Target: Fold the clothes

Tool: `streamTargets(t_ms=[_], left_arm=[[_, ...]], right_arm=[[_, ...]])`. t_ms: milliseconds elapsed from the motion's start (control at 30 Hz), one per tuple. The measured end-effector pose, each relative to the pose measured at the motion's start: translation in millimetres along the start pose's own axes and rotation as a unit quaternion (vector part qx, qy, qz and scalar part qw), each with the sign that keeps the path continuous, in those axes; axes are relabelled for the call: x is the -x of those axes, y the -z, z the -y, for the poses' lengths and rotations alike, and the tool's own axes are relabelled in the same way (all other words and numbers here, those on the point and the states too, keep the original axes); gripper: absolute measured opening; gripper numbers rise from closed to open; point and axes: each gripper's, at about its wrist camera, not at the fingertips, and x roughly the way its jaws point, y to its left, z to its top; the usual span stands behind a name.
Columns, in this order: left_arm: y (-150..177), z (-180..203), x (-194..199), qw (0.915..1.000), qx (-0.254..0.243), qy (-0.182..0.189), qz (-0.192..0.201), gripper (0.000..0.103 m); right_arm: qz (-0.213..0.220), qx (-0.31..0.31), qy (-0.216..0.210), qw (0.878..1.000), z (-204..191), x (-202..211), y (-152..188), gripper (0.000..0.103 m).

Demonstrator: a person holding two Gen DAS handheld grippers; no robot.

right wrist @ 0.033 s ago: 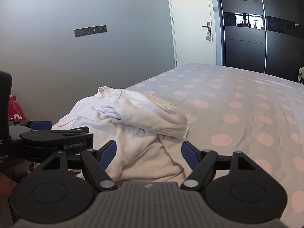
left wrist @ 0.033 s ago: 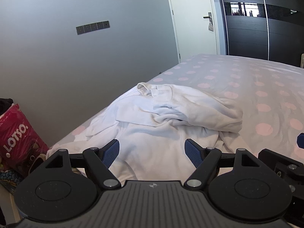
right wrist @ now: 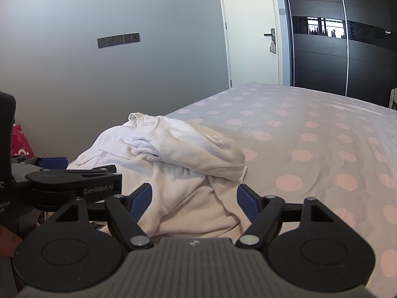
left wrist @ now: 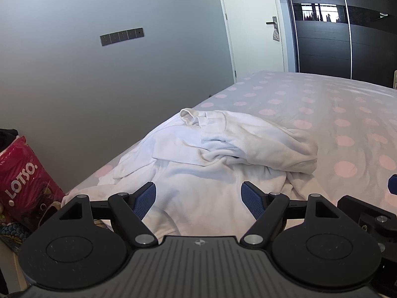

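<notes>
Left gripper: (left wrist: pixel 198 197) bottom centre of the left wrist view, jaws spread wide, nothing between the blue pads (left wrist: pixel 145 200); crumpled fabric shows through the gap
Right gripper: (right wrist: pixel 193 200) bottom centre of the right wrist view, jaws also wide apart and empty, blue pads (right wrist: pixel 245 201) framing the near hem of the cloth
Left gripper seen from the right: black body with "GenRobot.AI" lettering at the lower left of the right wrist view, just beside the heap; jaw state not readable from this angle
Garment: white garment (left wrist: pixel 218 154) lies unfolded in a rumpled heap in the middle of the left wrist view; in the right wrist view (right wrist: pixel 173 159) it sits left of centre, one thick fold rolled over the top, a cuff or collar end poking up at the back
Bed: bed (right wrist: pixel 310 134) with a grey cover dotted pink fills the right half of both views; the garment rests on its near left corner
Bag: red bag (left wrist: pixel 22 183) printed "LOTSO" at the lower left edge of the left wrist view, beside the bed
Background: grey wall with a switch panel (left wrist: pixel 121 36) upper left, white door (left wrist: pixel 255 24) top centre, dark wardrobe (right wrist: pixel 347 49) upper right
</notes>
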Motion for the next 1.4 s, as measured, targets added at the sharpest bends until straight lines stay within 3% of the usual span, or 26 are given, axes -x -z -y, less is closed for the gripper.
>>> streamTargets(t_ms=[200, 367, 1400], left_arm=[[-2.7, -12.4, -10.4, 0.9990, 0.025, 0.027, -0.026, 0.075], [2.8, 0.7, 0.7, 1.0000, 0.003, 0.001, -0.004, 0.075], [1.8, -6.5, 0.9, 0.9999, 0.013, -0.003, -0.009, 0.075]], right_arm=[[-0.002, 0.001, 0.003, 1.000, -1.2, 0.4, 0.2, 0.078], [-0.007, -0.004, 0.006, 1.000, -2.9, -12.6, 1.9, 0.078], [-0.008, 0.013, -0.009, 1.000, -12.9, -3.5, 6.2, 0.078]])
